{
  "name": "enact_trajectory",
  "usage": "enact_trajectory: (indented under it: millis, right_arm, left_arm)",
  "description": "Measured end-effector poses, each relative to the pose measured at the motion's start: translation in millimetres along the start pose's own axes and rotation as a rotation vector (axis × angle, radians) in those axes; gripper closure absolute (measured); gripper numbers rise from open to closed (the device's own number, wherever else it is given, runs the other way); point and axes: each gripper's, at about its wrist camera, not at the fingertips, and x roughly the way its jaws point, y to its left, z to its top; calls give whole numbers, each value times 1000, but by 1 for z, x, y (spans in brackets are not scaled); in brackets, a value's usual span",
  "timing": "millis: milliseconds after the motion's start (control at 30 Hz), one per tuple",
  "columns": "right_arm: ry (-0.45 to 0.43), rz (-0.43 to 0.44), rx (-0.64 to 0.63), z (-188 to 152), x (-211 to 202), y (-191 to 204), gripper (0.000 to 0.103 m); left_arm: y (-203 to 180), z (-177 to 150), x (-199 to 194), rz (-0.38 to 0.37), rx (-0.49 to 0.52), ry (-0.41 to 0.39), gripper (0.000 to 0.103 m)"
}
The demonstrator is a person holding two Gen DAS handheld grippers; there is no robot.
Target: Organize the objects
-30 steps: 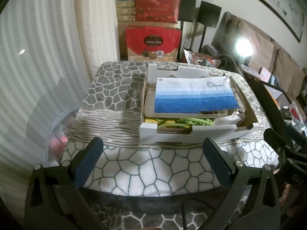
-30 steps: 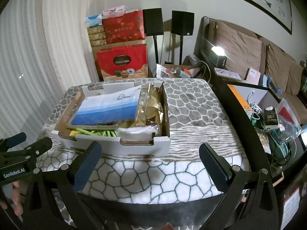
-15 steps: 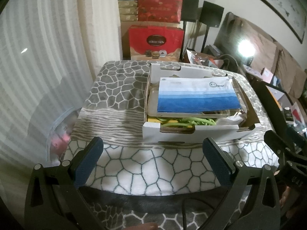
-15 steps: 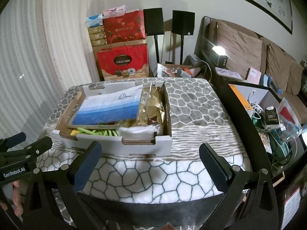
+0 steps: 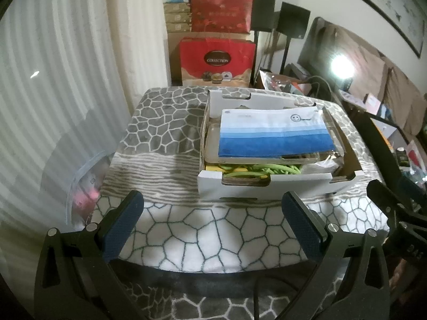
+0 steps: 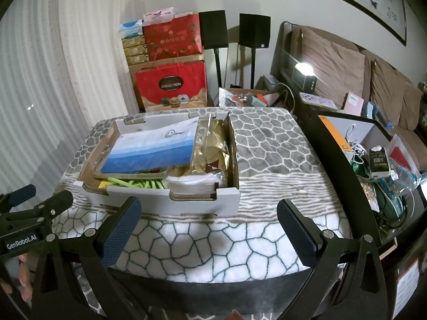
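Because the blue striped pouch (image 5: 272, 136) lies flat on top of the things in the white cardboard box (image 5: 267, 186), with its long side running across from left to right, any grasp on it would have to come from its near long edge or from one of its short ends. Under it there is a clear tray (image 6: 128, 174), then green sticks (image 6: 136, 184), and to the right a golden crinkled bag (image 6: 210, 146) and a white packet (image 6: 192, 180), all inside the box. The box stands on the table with the stone-pattern cloth (image 6: 267, 146), toward its left half.

The left gripper (image 5: 213, 224) hovers above the near table edge, almost straight before the box; its jaws stand wide apart and hold nothing. The right gripper (image 6: 208, 225) is also spread wide and empty, and the box lies ahead and to its left. I judge the left one a little better lined up with the pouch, the right one nearer to the golden bag. Whether the box is now being filled or emptied, the pictures cannot settle.
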Motion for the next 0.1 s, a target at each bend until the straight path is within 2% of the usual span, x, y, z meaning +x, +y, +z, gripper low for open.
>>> enact_trajectory:
  millis: [100]
  right_arm:
    - [2, 2, 1, 0, 0, 2, 1]
  left_arm:
    - [0, 0, 0, -1, -3, 2, 0]
